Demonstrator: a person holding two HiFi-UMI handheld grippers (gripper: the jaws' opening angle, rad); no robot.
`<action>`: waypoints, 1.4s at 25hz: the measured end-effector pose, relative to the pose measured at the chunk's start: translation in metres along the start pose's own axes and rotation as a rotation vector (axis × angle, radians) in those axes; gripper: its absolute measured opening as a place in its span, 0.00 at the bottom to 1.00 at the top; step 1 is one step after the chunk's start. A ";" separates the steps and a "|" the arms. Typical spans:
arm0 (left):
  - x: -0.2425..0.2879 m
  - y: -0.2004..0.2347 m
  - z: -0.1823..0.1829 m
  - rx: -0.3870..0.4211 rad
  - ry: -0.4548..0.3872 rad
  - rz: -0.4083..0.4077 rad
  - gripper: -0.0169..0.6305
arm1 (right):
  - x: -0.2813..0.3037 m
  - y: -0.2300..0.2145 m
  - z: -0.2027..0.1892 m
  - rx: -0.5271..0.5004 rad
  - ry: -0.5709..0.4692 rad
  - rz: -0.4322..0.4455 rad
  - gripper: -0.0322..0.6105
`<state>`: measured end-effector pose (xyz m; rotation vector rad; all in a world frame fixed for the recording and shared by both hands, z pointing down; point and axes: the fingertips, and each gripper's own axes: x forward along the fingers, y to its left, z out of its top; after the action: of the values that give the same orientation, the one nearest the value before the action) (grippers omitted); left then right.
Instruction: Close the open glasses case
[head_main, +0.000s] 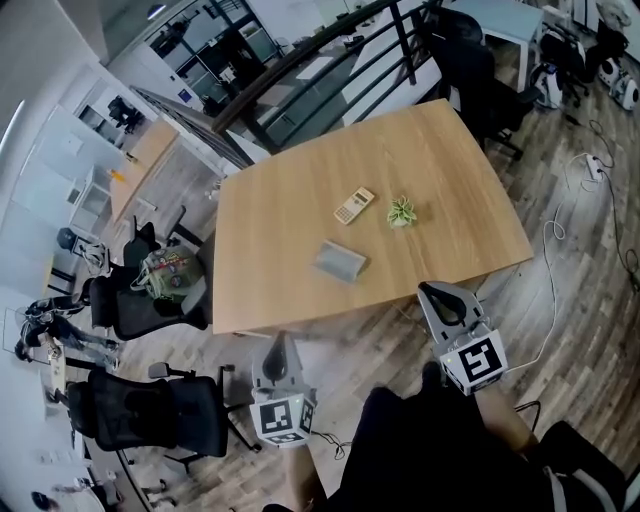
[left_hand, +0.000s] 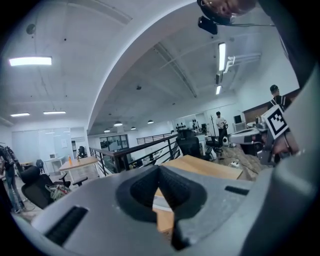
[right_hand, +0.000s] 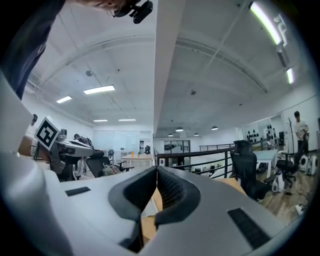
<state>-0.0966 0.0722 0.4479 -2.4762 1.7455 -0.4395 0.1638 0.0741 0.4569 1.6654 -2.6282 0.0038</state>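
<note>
Although both are clenched on nothing, the left hand-held gripper (head_main: 281, 345) and right hand-held gripper (head_main: 437, 294) sit short of the counter's (head_main: 450, 170) near edge. The glasses case (head_main: 341, 261) lies mid-frame above and between them, long axis upper left to lower right, neither clearly nearer.

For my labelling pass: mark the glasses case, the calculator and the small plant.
glasses case (head_main: 341, 261), head view, middle of its grey upper surface.
calculator (head_main: 354, 205), head view, centre of its keypad face.
small plant (head_main: 402, 212), head view, its green leaves.
</note>
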 end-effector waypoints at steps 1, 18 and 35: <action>0.001 0.000 0.001 0.000 0.001 0.001 0.03 | 0.001 -0.002 -0.002 0.004 0.005 -0.004 0.07; 0.054 0.024 0.002 -0.038 -0.004 -0.055 0.03 | 0.055 -0.007 -0.014 -0.016 0.100 -0.021 0.07; 0.130 0.077 -0.010 -0.040 0.005 -0.179 0.03 | 0.128 0.000 -0.009 -0.026 0.131 -0.122 0.07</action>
<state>-0.1293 -0.0749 0.4637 -2.6737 1.5549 -0.4282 0.1096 -0.0417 0.4693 1.7497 -2.4190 0.0729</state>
